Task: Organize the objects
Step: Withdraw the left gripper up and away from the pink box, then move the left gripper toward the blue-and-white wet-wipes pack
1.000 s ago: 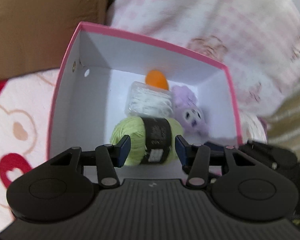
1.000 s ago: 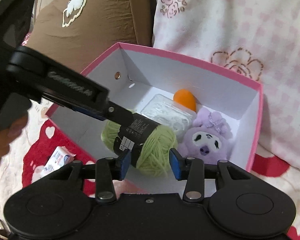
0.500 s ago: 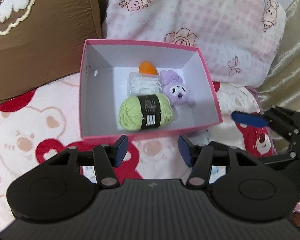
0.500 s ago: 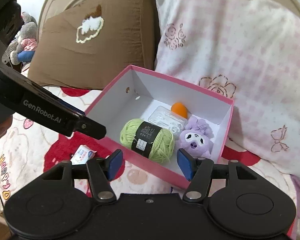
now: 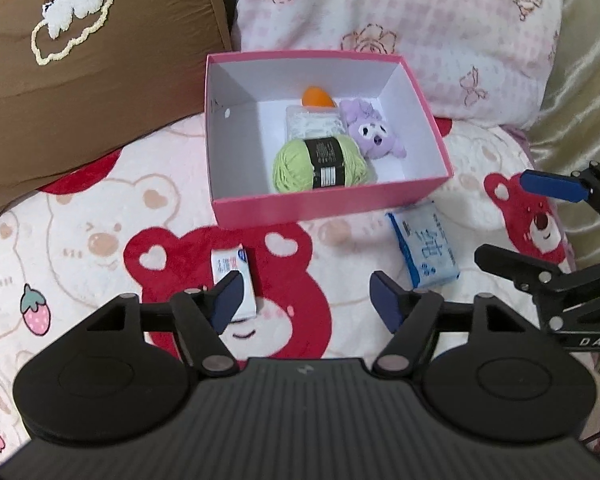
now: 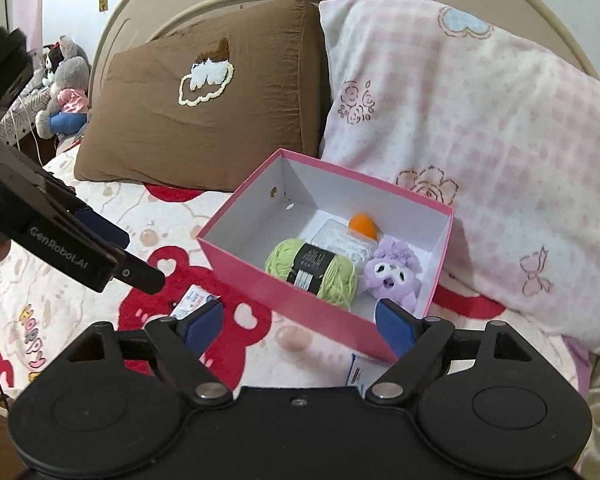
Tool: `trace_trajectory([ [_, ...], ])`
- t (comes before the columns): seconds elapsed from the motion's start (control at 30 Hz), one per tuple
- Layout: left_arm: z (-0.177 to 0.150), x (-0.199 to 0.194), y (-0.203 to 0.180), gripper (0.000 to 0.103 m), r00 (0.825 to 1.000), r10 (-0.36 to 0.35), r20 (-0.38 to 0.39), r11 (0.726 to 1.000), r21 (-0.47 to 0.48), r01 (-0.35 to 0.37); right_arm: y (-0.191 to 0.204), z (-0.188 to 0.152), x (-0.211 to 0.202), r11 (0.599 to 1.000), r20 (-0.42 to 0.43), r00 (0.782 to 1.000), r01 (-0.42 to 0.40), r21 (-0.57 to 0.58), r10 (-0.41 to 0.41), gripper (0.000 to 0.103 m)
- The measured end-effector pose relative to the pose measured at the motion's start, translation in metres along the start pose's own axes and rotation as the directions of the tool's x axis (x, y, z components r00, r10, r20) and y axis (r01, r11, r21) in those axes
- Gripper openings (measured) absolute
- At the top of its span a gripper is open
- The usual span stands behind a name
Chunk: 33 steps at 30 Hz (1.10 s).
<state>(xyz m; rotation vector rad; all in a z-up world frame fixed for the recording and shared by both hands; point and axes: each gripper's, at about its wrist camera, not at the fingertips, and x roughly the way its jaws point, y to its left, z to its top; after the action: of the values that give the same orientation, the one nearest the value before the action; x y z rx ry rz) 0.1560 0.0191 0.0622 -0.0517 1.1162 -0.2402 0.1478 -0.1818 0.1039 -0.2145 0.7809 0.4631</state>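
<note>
A: Two grippers are logged. The left gripper (image 5: 304, 294) is seen with fingers widening and nothing between them; the right gripper (image 6: 300, 326) likewise, fingers spreading, nothing held.

B: Items beneath them?

A: A small white packet (image 5: 233, 276) is noted on the bed just under the left fingers; a blue tissue pack (image 5: 424, 244) lies to its right, near the pink box (image 5: 328, 204). Both are outside the box.

B: Box contents?

A: Green yarn (image 5: 320, 164), a purple plush (image 5: 374, 134), a clear case (image 5: 314, 124) and an orange ball (image 5: 318, 98) are held inside.

B: Risks?

A: The soft blanket (image 5: 100, 208) may be pinched along with a flat packet; the two grippers, close together, may collide. The box's near wall stands in the way of any low carry, and could be tipped.

B: Surroundings?

A: A brown pillow (image 6: 204, 112) and a pink pillow (image 6: 480, 140) are propped behind.
</note>
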Motion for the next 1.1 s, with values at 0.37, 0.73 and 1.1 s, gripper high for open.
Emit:
trace_trajectory([
  [0.37, -0.024, 0.0, -0.024, 0.093, 0.999, 0.01, -0.04, 1.0, 0.008, -0.01, 0.006, -0.027, -0.034, 1.0, 0.026, 1.0, 0.004, -0.017, -0.004, 0.087],
  [0.73, -0.037, 0.013, -0.051, 0.094, 0.995, -0.032, -0.093, 0.999, 0.022, 0.034, -0.001, -0.062, -0.045, 0.999, 0.036, 0.999, 0.026, -0.021, -0.025, 0.094],
  [1.1, -0.048, 0.041, -0.073, 0.099, 0.985, -0.073, -0.159, 0.997, 0.026, 0.078, -0.01, -0.103, -0.037, 0.997, 0.05, 0.998, 0.047, -0.06, -0.044, 0.094],
])
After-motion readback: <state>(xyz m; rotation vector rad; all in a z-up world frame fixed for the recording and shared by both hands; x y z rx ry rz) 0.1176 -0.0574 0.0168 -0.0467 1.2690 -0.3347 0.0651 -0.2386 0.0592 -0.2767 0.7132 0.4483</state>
